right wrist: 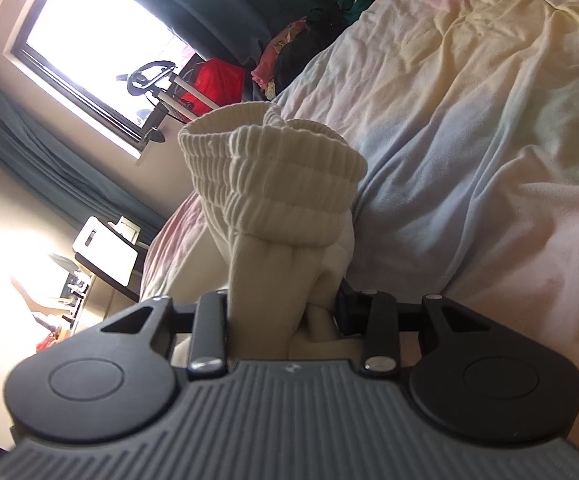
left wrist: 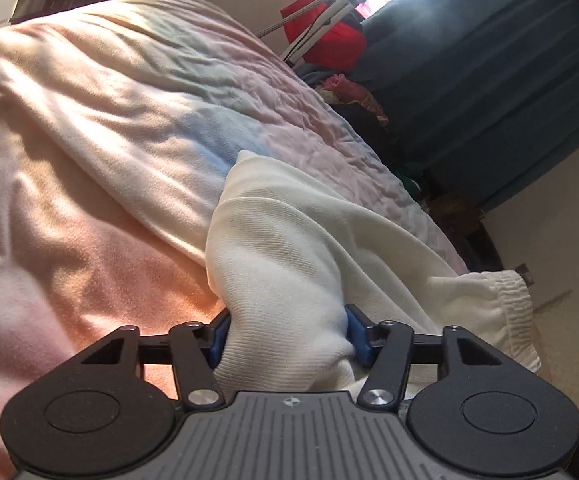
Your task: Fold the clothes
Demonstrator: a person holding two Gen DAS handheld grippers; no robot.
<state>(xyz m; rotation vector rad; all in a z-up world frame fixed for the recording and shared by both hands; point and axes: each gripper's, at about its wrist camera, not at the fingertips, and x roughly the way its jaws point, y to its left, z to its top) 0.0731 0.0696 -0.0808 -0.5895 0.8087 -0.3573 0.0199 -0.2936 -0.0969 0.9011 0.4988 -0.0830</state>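
Left wrist: left gripper pinches cream garment; right gripper clamps its waistband.

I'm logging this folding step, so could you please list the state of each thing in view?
Left tool: shut on cream garment.
Right tool: shut on cream garment.
Cream garment: bunched, unfolded, held at both ends over the bed.
Ribbed waistband: gathered, standing up.
Blanket: spread, wrinkled.
Curtains: partly drawn.
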